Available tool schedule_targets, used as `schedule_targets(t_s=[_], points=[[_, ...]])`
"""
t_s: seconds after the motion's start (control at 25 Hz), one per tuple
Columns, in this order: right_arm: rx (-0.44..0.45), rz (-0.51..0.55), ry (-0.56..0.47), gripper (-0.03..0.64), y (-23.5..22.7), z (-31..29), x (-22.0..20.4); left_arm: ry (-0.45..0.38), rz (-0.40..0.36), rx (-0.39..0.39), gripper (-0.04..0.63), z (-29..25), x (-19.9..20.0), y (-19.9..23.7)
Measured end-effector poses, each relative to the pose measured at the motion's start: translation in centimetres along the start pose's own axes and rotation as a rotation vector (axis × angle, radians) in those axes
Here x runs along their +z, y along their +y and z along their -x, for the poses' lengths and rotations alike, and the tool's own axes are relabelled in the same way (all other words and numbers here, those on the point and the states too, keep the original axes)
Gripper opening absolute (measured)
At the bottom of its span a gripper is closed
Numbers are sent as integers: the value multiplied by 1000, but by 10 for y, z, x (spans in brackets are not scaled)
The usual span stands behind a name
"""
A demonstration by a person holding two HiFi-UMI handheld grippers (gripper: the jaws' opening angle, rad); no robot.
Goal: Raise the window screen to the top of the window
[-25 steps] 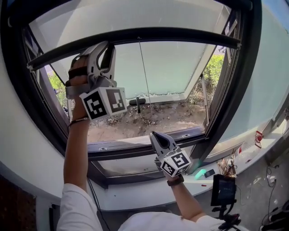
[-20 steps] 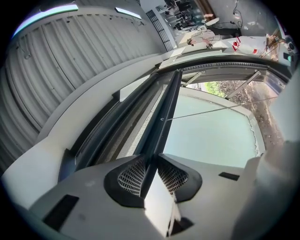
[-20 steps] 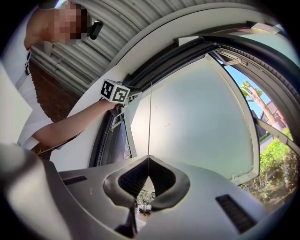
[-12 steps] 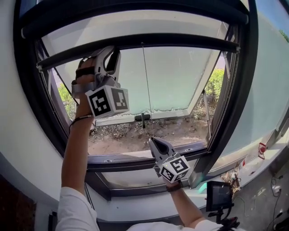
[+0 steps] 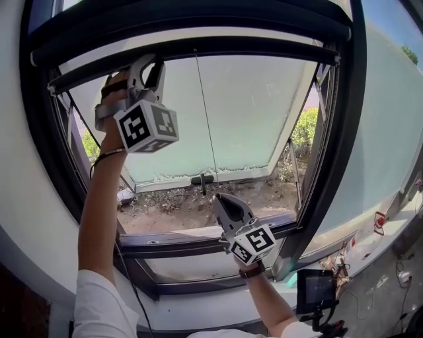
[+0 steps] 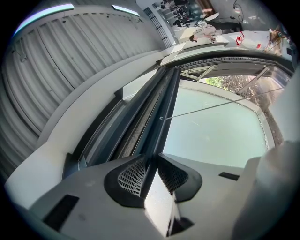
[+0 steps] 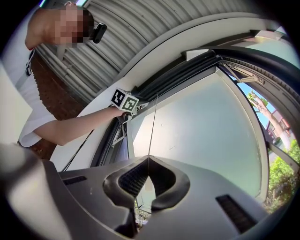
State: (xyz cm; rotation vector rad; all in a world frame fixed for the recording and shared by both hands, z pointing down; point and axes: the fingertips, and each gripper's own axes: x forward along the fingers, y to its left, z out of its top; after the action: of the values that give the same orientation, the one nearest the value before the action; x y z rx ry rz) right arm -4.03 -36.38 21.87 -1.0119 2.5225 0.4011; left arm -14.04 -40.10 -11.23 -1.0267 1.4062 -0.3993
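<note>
Left tongs clenched on the stiff screen bar, high near the window's top, right tongs pinching its thin, slippery cord below: light and springy, I'd say, best held by that rigid bar.

This is looking like a lab or workshop. A ribbed metal ceiling with strip lights is running overhead. Far worktops are carrying loose gear, wires are lying on the sill, and a small monitor is standing near. The big window is facing bushes.
</note>
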Motion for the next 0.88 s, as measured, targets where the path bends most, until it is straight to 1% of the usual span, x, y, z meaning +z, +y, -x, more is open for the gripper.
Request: schedule_targets(t_s=[0.2,0.36,0.44,0.56,0.64,0.76,0.88], points=[[24,32,-25,2,-5,-8,22,-1,1,40,61,-15,6,17],[40,60,3,2,1,-20,21,10,35,56,61,-19,3,23],[33,47,12,2,3,-22,20,4,32,62,61,-18,4,23],[55,4,-55,2,12,-23,31,-15,-4,100,61,-22,5,27],[65,9,-71,2,15,-22,38,-9,-13,106,61,-26,5,29],[50,28,-62,2,7,-15,43,16,18,105,61,-26,5,31],[32,6,-90,2,-3,-6,49,34,34,135,61,-21,6,34]])
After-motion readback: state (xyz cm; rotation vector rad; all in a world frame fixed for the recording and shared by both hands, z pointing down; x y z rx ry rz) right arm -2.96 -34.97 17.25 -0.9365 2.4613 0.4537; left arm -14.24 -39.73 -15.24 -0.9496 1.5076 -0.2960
